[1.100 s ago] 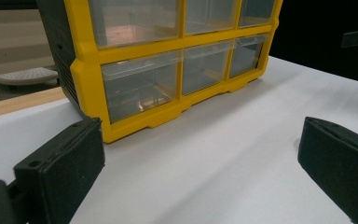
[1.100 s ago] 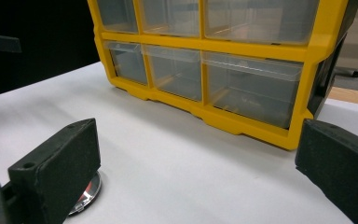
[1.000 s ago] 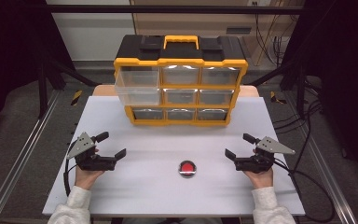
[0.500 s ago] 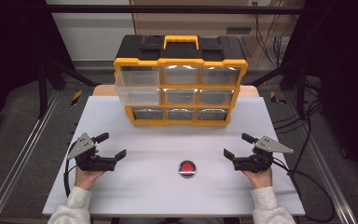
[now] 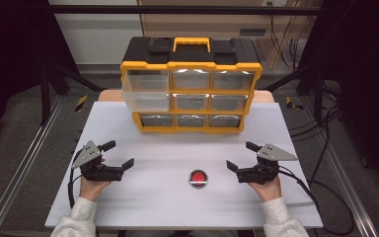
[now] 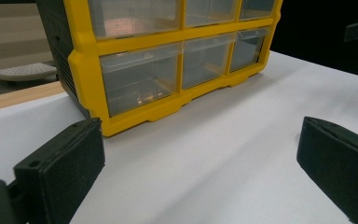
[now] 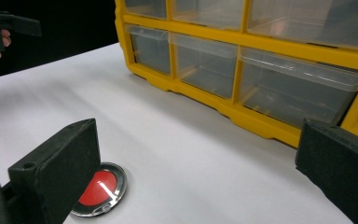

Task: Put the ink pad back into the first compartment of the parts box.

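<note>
On the white table (image 5: 143,197), a yellow-and-black plastic drawer organiser (image 5: 191,84) stands at the back, the left gripper (image 5: 114,157) and right gripper (image 5: 240,157) rest wide open and empty, flanking a small round red button (image 5: 198,177).

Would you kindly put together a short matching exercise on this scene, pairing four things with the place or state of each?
Things:
1. red disc
2. top-left drawer
3. left gripper
4. drawer cabinet

Places or states:
A. pulled out from its slot
B. at the table's far edge, handle on top
C. lies flat between the two grippers
D. open and holding nothing

Pairs: 1-C, 2-A, 3-D, 4-B
</note>
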### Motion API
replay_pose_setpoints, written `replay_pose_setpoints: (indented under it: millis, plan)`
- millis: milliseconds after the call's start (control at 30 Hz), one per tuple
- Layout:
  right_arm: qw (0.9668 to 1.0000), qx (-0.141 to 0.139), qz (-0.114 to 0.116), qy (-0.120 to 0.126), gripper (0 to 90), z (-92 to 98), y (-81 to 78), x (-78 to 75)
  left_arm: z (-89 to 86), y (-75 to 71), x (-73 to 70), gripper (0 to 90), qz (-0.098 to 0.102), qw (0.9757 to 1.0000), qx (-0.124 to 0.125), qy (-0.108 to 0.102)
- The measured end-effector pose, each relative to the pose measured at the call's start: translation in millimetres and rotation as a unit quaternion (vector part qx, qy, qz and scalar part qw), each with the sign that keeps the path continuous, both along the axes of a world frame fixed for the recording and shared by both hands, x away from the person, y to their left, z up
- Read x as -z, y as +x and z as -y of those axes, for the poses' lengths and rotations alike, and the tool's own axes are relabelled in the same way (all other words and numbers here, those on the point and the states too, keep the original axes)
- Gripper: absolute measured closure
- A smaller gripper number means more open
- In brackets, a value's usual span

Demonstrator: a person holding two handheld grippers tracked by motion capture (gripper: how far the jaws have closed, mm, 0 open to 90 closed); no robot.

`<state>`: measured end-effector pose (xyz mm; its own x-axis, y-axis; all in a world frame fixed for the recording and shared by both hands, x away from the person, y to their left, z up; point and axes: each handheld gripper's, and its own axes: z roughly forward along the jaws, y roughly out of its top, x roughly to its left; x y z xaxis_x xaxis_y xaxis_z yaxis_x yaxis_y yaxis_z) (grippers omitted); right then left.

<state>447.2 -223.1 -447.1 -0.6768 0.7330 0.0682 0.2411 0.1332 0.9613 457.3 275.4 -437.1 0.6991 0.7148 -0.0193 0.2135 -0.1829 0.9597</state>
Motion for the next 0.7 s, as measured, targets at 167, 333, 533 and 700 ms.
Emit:
replay_pose_setpoints:
  millis: [167, 333, 533, 700]
  plan:
    - [0.9999, -0.009, -0.006, -0.008, 0.6, -13.2, -0.2, -1.2, 0.1, 0.3, 0.3, 0.6, -0.001, 1.0, 0.0, 0.0]
    - [0.9996, -0.017, -0.014, -0.015, 0.6, -24.6, -0.2, -1.2, -0.1, 0.3, 0.2, 0.6, -0.002, 1.0, -0.001, 0.0]
    - [0.999, -0.027, -0.023, -0.026, 0.6, -36.4, 0.1, -0.2, -0.3, 0.6, 0.5, 0.6, -0.003, 1.0, -0.002, 0.0]
    - [0.9979, -0.04, -0.033, -0.038, 1.0, -50.1, 0.1, 3.1, -0.5, 0.8, 0.5, 0.6, -0.004, 1.0, -0.003, -0.001]
